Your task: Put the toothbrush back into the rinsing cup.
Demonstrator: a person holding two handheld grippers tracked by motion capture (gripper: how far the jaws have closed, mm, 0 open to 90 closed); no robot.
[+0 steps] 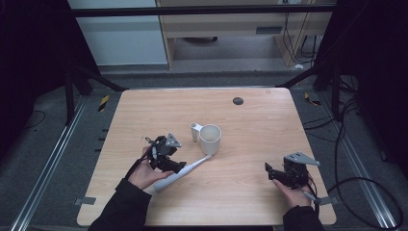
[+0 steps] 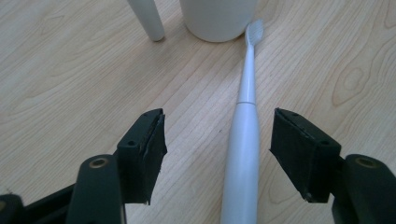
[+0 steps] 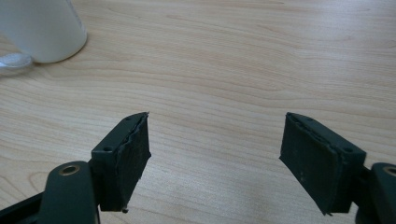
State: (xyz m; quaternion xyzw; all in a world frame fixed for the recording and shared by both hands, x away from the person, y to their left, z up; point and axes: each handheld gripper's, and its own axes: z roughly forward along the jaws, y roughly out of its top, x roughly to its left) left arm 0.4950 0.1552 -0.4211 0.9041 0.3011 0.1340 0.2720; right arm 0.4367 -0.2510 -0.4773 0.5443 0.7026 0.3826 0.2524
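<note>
A white electric toothbrush (image 1: 188,169) (image 2: 243,140) lies flat on the wooden table (image 1: 250,134), its bristle head against the base of a white cup (image 1: 210,138) (image 2: 218,18). My left gripper (image 1: 177,166) (image 2: 217,126) is open low over the handle, one jaw on each side of it. Neither pad touches the handle. A small white tube (image 1: 195,132) (image 2: 148,21) stands just left of the cup. My right gripper (image 1: 270,172) (image 3: 217,140) rests open near the front right of the table with bare wood between its jaws. The right gripper view has the cup (image 3: 42,28) at its far left.
A small black round disc (image 1: 237,100) sits near the table's far edge. Beyond the table are a grey floor, cables at the right and a pale cabinet.
</note>
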